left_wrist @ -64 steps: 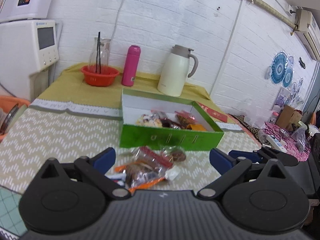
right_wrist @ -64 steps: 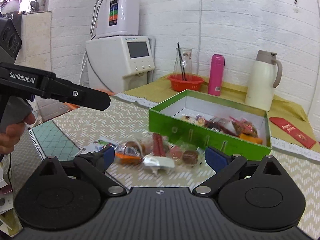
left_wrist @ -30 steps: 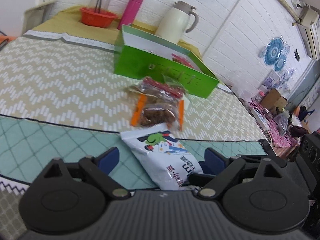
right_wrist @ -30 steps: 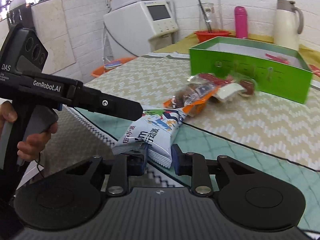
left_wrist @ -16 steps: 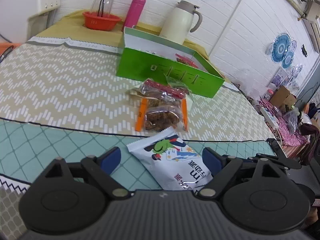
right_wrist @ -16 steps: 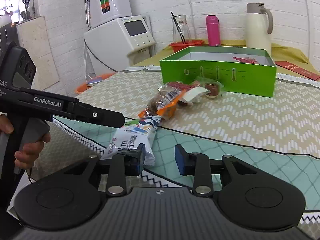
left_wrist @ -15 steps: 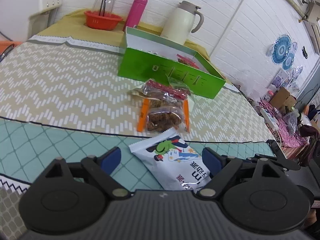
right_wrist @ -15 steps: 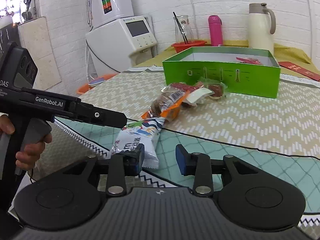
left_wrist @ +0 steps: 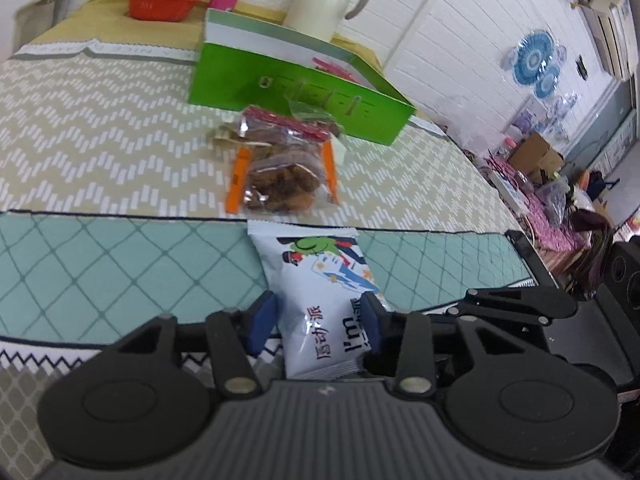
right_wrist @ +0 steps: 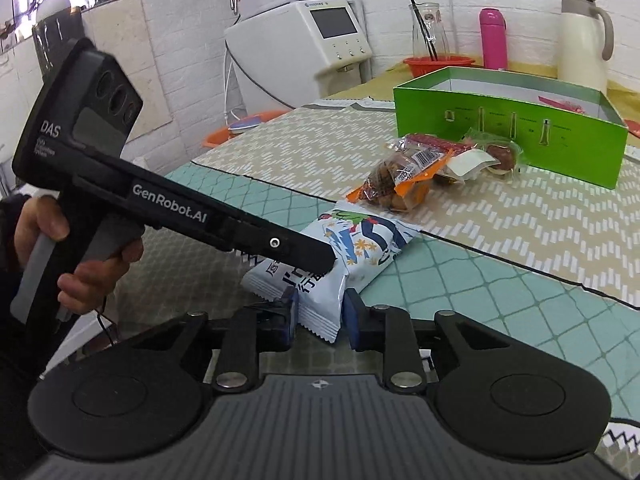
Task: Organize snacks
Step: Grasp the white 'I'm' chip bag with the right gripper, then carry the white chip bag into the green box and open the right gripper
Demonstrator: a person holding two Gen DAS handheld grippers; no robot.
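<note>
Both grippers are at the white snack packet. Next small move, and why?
Probably lift the white snack packet toward the green box. The left gripper, whose jaws have just been closing, pinches its sides; the right gripper, also just closing, straddles a corner. The packet lies on the mat, the box is open.

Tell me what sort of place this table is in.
Probably a lived-in room at home or a small break corner. A water dispenser stands against the white brick wall, a thermos jug and pink flask sit on the cloth-covered table, and cluttered boxes lie behind.
</note>
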